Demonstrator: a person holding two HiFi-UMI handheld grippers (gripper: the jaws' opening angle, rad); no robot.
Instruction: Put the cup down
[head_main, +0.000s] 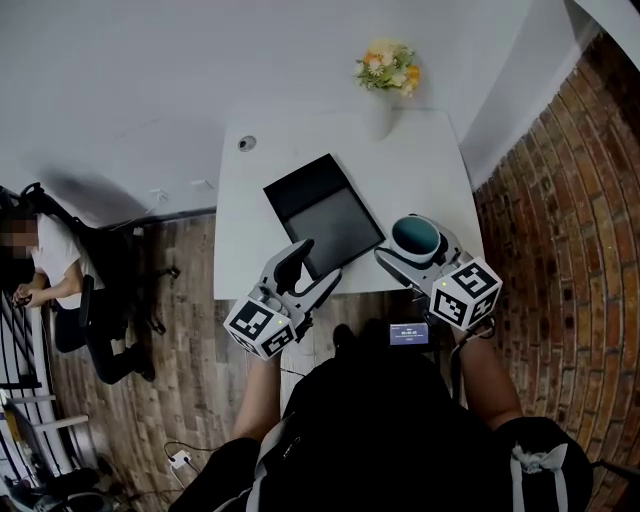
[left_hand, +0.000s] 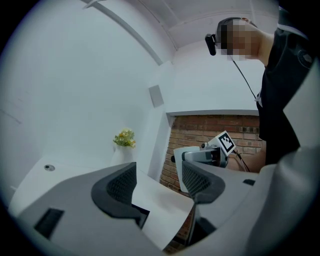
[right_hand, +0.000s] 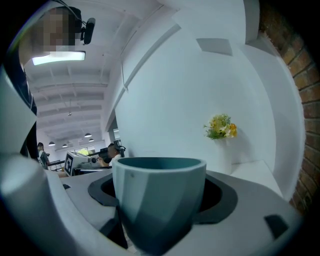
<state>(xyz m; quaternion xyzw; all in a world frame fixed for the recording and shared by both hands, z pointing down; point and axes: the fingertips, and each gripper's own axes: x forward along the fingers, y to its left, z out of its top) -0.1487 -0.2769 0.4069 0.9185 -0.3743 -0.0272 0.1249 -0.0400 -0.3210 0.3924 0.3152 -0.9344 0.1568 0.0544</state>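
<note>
My right gripper (head_main: 411, 246) is pinching the cup (head_main: 416, 236), a teal one with faceted sides. In the right gripper view the cup (right_hand: 159, 195) stands upright with a dark pad against each side. In the head view it sits right of centre, over the near right corner of the white surface (head_main: 420, 170). I cannot tell whether its base touches the surface.

My left gripper (head_main: 322, 262) is left of centre, and its jaws reach over the near edge of a black flat panel (head_main: 322, 215) that lies skewed on the surface. In its own view the left gripper (left_hand: 159, 182) is spread wide, with only the surface's corner showing between the pads.

For writing, I see little:
- Each gripper carries a cube (head_main: 466, 292) of black-and-white square markers, which are patterns, not words.
- A small lit screen (head_main: 408, 333) in the lower middle of the head view shows pale characters too small to read.
- I see no brand or label on the cup or the panel.

A bunch of yellow and white flowers (head_main: 388, 68) stands at the surface's far edge, top centre. A brick wall (head_main: 560, 200) runs down the right side.
</note>
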